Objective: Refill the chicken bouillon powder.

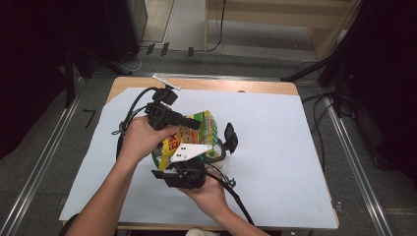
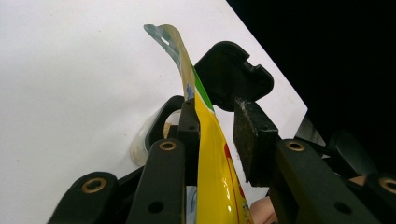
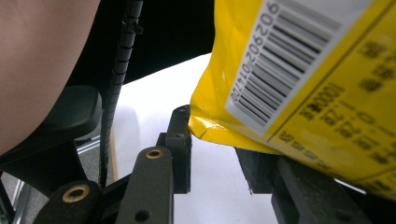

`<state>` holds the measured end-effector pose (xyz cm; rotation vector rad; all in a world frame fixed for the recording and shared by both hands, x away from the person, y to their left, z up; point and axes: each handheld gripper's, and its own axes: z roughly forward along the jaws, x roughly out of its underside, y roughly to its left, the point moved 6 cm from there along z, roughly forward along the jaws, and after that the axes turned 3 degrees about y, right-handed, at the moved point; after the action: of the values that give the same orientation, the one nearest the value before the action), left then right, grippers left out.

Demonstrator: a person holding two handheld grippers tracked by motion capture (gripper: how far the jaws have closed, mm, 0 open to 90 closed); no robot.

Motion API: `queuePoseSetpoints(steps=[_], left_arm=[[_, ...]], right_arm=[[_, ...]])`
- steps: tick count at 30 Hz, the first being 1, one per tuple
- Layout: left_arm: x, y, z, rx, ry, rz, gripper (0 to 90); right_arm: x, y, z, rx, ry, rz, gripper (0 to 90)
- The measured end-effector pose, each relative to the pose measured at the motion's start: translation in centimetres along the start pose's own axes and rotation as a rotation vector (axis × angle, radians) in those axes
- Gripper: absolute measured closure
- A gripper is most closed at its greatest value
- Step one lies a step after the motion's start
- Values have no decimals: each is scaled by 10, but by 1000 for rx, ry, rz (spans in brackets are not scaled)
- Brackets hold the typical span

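A yellow and green snack bag (image 1: 201,129) is held up over the middle of the white paper (image 1: 275,147). My left gripper (image 1: 195,124) reaches in from the left. In the left gripper view the bag (image 2: 215,177) stands edge-on between the jaws of my left gripper (image 2: 217,107). It lies against the left pad (image 2: 189,130), and a thin gap shows at the right pad (image 2: 254,140). My right gripper (image 1: 179,162) comes in from below. In the right gripper view the bag's barcoded bottom (image 3: 299,84) spans the jaws of my right gripper (image 3: 217,135), its corner crumpled on the left pad (image 3: 180,140).
A clear cup with a black rim (image 1: 216,156) stands just right of the bag, and a black flap-like part (image 1: 230,136) rises beside it. A small white strip (image 1: 166,81) lies at the table's far edge. Cables trail from both grippers.
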<state>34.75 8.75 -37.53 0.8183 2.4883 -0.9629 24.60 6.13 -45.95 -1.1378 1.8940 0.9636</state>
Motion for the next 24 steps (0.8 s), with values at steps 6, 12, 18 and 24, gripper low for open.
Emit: queuePoseSetpoints(steps=[6, 12, 18, 24], left_arm=[[-1, 0, -2, 6, -15, 6, 735], [0, 1, 0, 0, -7, -1, 736], [0, 2, 2, -3, 1, 1, 736], [0, 1, 2, -3, -3, 5, 736]], right_arm=[[-1, -1, -1, 7, 6, -15, 691], [-1, -1, 0, 1, 3, -4, 691], [2, -2, 0, -7, 8, 11, 692], [2, -2, 0, -6, 11, 10, 692]])
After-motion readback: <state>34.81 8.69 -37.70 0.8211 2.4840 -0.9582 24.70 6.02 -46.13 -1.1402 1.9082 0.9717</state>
